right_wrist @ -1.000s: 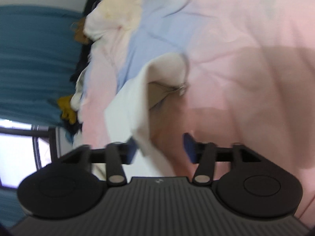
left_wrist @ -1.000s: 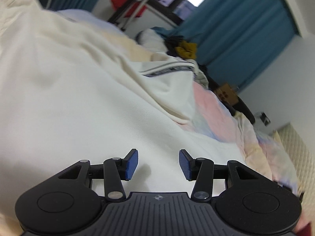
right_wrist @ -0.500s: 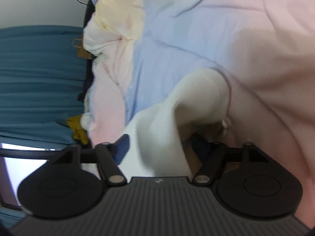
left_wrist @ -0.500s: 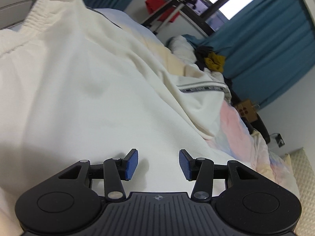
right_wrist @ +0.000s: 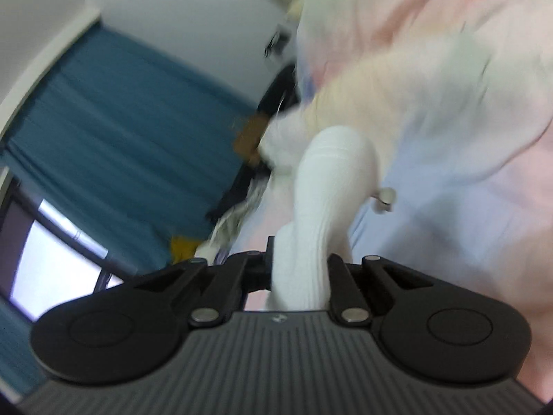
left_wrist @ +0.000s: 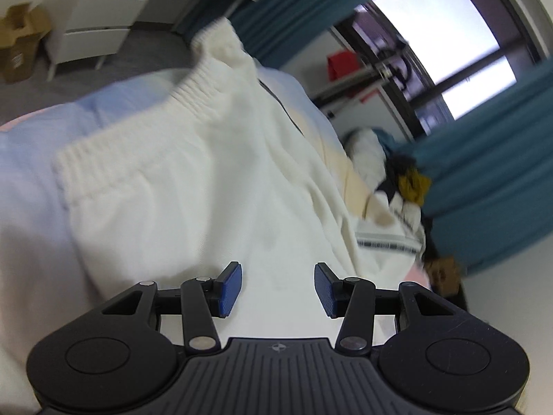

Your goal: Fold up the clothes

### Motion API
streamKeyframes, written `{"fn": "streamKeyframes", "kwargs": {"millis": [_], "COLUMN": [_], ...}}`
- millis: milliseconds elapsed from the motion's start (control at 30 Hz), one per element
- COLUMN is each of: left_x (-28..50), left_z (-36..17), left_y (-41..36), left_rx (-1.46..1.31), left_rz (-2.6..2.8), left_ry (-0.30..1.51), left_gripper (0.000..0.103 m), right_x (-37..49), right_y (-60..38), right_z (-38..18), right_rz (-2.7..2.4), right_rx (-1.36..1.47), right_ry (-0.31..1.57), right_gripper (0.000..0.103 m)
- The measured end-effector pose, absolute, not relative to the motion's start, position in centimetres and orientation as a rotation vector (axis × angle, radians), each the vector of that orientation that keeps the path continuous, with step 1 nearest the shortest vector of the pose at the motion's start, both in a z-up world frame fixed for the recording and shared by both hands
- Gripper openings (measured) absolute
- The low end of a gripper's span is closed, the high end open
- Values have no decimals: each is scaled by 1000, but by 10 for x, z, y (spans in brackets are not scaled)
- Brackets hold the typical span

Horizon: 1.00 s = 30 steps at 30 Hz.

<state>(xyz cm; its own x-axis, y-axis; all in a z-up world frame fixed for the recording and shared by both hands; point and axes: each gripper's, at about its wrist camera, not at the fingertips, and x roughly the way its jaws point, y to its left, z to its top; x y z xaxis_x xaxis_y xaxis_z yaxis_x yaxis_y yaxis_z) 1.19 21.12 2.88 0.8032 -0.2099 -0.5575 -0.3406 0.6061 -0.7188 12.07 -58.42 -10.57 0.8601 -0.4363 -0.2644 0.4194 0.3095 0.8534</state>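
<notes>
Cream trousers (left_wrist: 193,186) lie spread over a pastel bedsheet (left_wrist: 31,131), ribbed elastic waistband (left_wrist: 114,162) toward the left of the left wrist view, legs running off to the right toward a striped hem band (left_wrist: 387,243). Left gripper (left_wrist: 276,288) hovers over the middle of the cloth with its blue pads (left_wrist: 230,288) spread wide and nothing between them; likely parked there to pin or steady the fabric, though contact can't be confirmed. Beyond: white drawers (left_wrist: 100,10), cardboard box (left_wrist: 17,45), teal curtain (left_wrist: 490,186), pile of dark and yellow clothes (left_wrist: 408,180).

Right wrist view, heavily blurred: right gripper (right_wrist: 299,276) is pinched onto a ribbed white part of the garment (right_wrist: 328,200), which rises in a hump out of the closed fingers. A small metal-looking drawcord tip (right_wrist: 383,202) dangles beside it. Held this way, probably to lift that end over for a fold; how far folding has gone can't be judged.

Writing: the hem band carries dark lettering, too small to read. No legible brand anywhere.
</notes>
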Motion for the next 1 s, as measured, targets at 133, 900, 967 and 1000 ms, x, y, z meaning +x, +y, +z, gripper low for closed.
{"fn": "streamKeyframes", "kwargs": {"millis": [133,900,967,1000], "left_x": [-6,8,16,17], "left_z": [37,-39,-49,-51], "left_y": [238,293,292,291], "left_rx": [-1018,-1350,-1364,-1367], "left_rz": [153,347,353,359], "left_ry": [636,699,701,697], "left_gripper": [55,74,70,67], "right_x": [102,89,109,118], "right_y": [-600,-541,-520,-510], "right_z": [-138,-57,-60,-61], "right_rz": [-792,-764,-608,-530], "right_rx": [1266,626,568,538], "right_ry": [104,330,423,468], "right_gripper": [9,64,63,63]}}
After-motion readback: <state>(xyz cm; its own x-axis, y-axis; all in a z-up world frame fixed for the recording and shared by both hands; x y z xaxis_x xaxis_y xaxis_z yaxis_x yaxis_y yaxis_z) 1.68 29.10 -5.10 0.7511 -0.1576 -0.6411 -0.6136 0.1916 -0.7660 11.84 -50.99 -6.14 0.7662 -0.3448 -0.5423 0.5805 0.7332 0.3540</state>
